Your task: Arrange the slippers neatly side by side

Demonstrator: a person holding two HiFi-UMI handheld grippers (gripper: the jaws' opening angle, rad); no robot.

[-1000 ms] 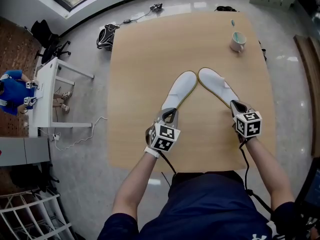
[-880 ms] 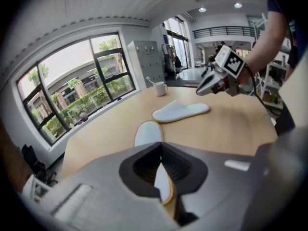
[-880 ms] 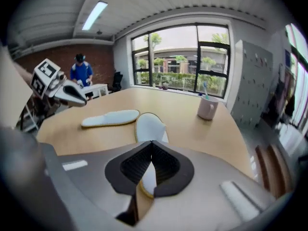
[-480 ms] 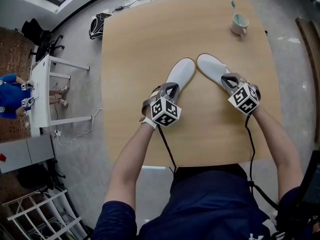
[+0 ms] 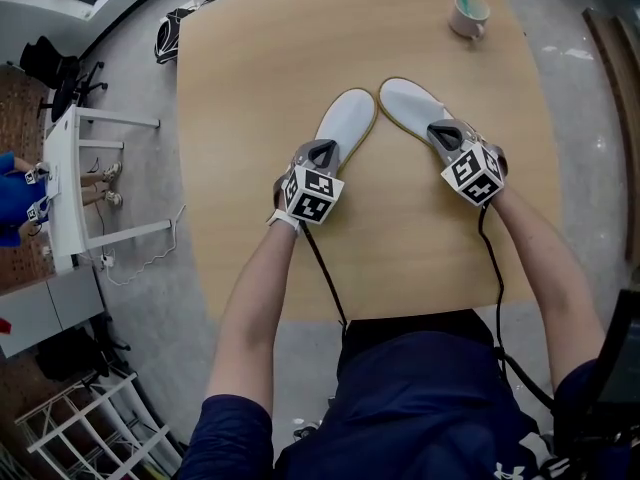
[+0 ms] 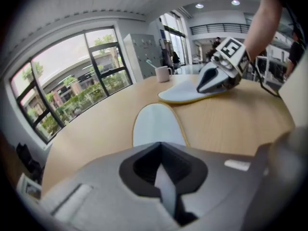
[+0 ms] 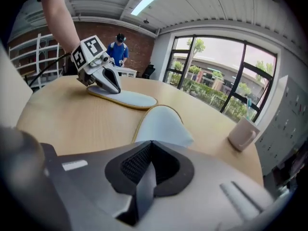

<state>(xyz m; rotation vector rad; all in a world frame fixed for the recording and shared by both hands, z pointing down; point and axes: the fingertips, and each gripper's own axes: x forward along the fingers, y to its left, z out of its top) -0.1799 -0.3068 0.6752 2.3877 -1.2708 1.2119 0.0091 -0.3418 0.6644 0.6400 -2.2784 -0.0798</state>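
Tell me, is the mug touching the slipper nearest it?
Apart. The head view shows a stretch of bare table between the mug and the nearer slipper.

a light wooden table [image 5: 250, 88] carries two pale slippers with tan edging and a mug. the left slipper [image 5: 347, 120] lies near the centre, toe toward 1 o'clock. the right slipper [image 5: 405, 103] lies just beside it, toe toward 11 o'clock, the toes close together. the mug [image 5: 467, 13] stands well apart at 1 o'clock.
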